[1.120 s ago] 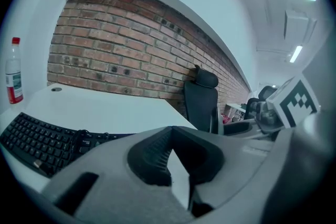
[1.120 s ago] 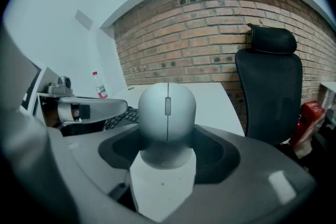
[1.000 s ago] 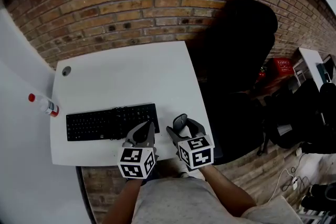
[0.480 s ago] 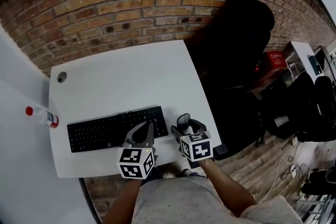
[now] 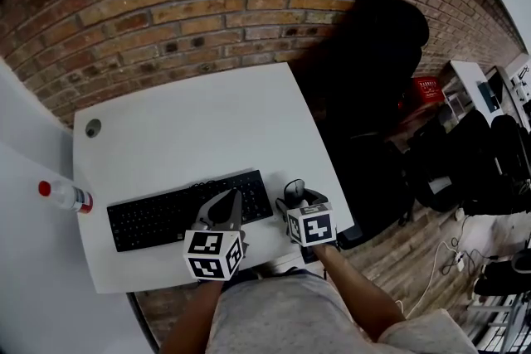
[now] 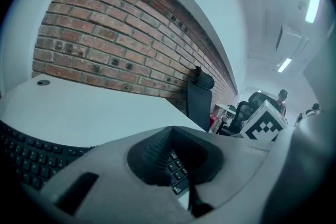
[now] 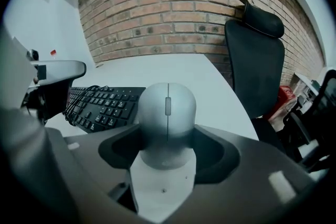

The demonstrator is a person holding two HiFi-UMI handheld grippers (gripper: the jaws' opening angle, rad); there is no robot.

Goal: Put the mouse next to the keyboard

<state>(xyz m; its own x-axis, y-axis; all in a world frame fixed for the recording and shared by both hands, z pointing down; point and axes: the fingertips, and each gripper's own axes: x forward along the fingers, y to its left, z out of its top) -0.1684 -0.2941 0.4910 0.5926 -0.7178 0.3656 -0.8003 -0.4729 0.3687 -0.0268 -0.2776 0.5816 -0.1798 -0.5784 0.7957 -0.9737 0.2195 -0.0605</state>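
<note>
Mouse [image 7: 167, 123] is gripped between the fingers of the right gripper [image 7: 167, 152], just right of the keyboard [image 5: 187, 210], near the desk [image 5: 191, 120] edge. The fingers of the left gripper [image 5: 222, 210] are closed on nothing. If released while tilted, the mouse could be tipped off that edge.

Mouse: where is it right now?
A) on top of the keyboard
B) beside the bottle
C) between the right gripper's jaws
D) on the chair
C: the right gripper view shows the mouse held between the jaws of the right gripper, with the keyboard off to its left.
</note>
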